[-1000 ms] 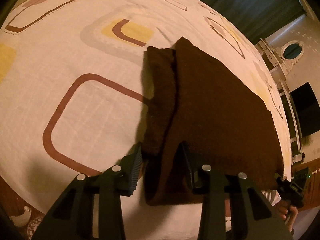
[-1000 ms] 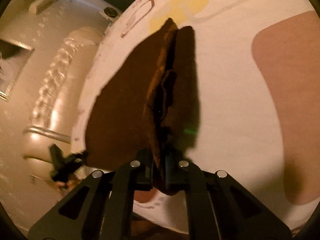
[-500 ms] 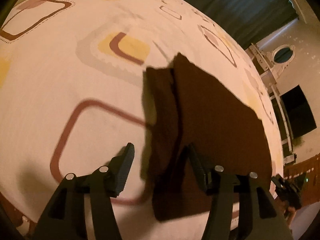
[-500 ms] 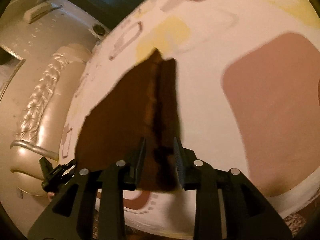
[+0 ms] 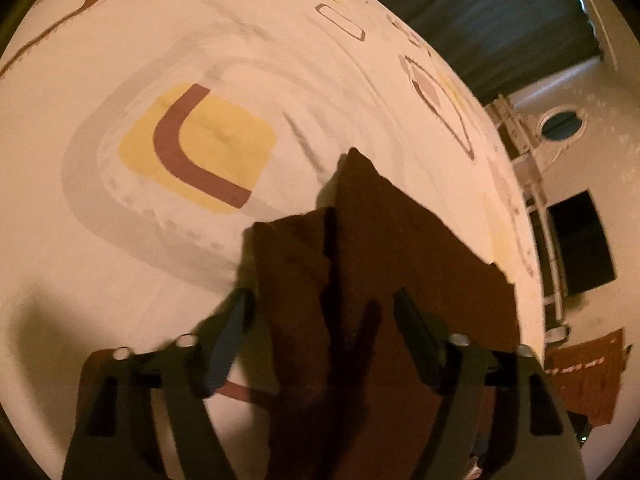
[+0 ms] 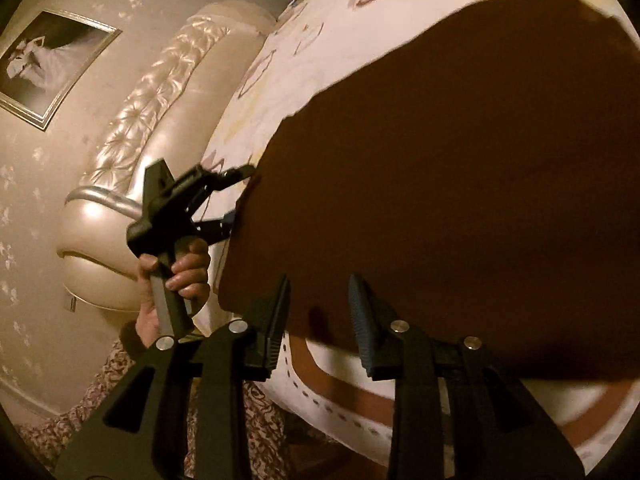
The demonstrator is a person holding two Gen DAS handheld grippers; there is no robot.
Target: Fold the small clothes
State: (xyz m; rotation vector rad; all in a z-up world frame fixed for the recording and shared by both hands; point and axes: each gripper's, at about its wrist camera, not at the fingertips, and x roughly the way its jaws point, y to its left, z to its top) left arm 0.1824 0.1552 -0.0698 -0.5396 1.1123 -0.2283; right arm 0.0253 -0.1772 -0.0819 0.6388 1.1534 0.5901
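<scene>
A dark brown garment (image 5: 400,264) lies folded flat on the patterned bed sheet (image 5: 120,240); it also fills the right wrist view (image 6: 460,180). My left gripper (image 5: 324,312) is open, its fingers apart over the garment's near left edge, holding nothing. It also shows from the side in the right wrist view (image 6: 240,196), held in a hand at the garment's left edge. My right gripper (image 6: 320,304) is open and empty at the garment's near edge.
A padded cream headboard (image 6: 160,120) and a framed picture (image 6: 52,64) stand left of the bed. The bed's front edge (image 6: 360,400) drops to a patterned floor (image 6: 120,392). Dark curtains (image 5: 500,20) hang beyond the bed.
Both grippers have let go of the garment and opened. The garment has dropped flat on the sheet. The right gripper has swung round to face the headboard side.
</scene>
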